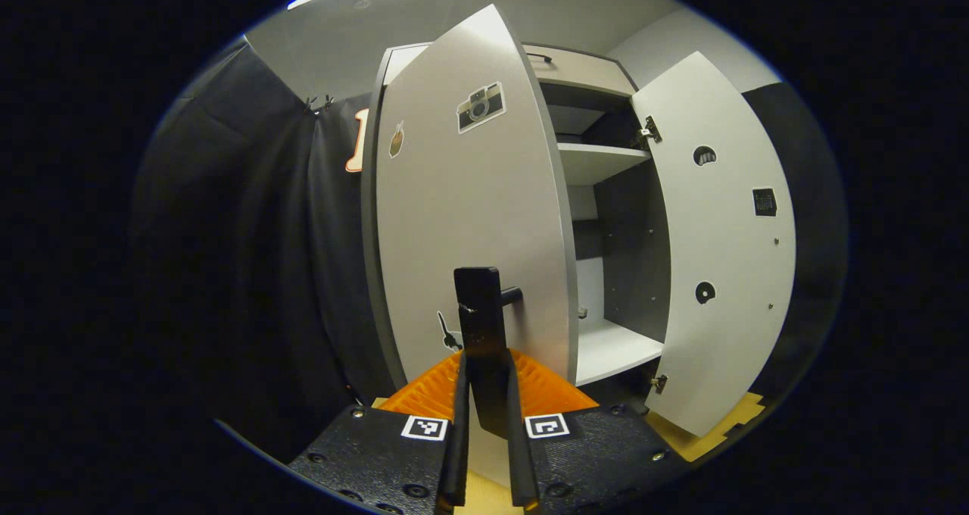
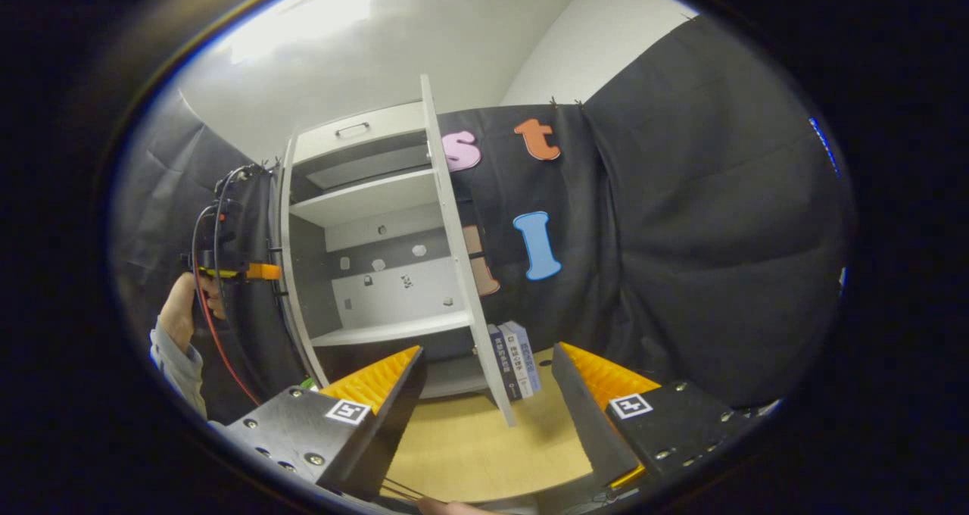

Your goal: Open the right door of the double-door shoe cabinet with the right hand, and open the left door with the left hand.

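The white shoe cabinet point(image 1: 583, 68) stands ahead in the left gripper view. Its left door point(image 1: 469, 212), with stickers on it, is swung partly out toward me. My left gripper point(image 1: 486, 367) is shut on that door's black upright handle point(image 1: 478, 303). The right door point(image 1: 719, 257) stands wide open, its inner face showing. In the right gripper view that right door point(image 2: 454, 257) is seen edge-on, a little ahead of my right gripper point(image 2: 484, 409), which is open and holds nothing. Farther left there, a hand holds the left gripper point(image 2: 231, 265) by the cabinet's left side.
Inside the cabinet are white shelves point(image 1: 602, 159) and a bottom board point(image 1: 613, 348). A few books point(image 2: 515, 367) stand on the wooden floor point(image 2: 469, 447) beside the foot of the right door. Black cloth point(image 2: 681, 235) hangs to the right and behind.
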Action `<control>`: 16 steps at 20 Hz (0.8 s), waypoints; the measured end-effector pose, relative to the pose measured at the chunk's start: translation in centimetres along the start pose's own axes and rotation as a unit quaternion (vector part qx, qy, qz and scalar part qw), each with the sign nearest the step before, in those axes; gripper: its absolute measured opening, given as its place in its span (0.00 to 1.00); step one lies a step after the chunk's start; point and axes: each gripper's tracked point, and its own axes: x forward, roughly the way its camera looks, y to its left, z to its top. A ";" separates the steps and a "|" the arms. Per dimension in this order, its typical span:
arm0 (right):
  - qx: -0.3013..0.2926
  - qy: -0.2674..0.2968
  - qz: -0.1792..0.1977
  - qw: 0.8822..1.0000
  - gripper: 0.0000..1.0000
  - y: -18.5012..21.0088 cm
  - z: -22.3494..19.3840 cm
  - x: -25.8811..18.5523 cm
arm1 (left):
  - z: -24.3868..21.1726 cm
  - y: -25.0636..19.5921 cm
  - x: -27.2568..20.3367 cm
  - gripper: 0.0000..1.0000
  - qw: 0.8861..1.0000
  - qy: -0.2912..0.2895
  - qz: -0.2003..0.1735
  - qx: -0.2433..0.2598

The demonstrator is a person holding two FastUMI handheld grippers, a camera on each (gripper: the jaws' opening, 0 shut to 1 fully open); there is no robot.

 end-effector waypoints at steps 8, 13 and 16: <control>-0.009 0.000 0.015 1.000 0.98 2.3 0.1 0.2 | -0.2 4.2 -2.3 0.17 1.000 -0.004 0.018 -0.007; -0.015 0.002 0.029 0.999 0.98 4.4 -0.2 0.2 | -0.3 7.3 -3.1 0.08 0.999 -0.004 0.030 -0.020; -0.018 0.002 0.040 0.999 0.99 5.5 -0.3 0.3 | -0.6 9.3 -3.6 0.08 0.999 -0.005 0.039 -0.015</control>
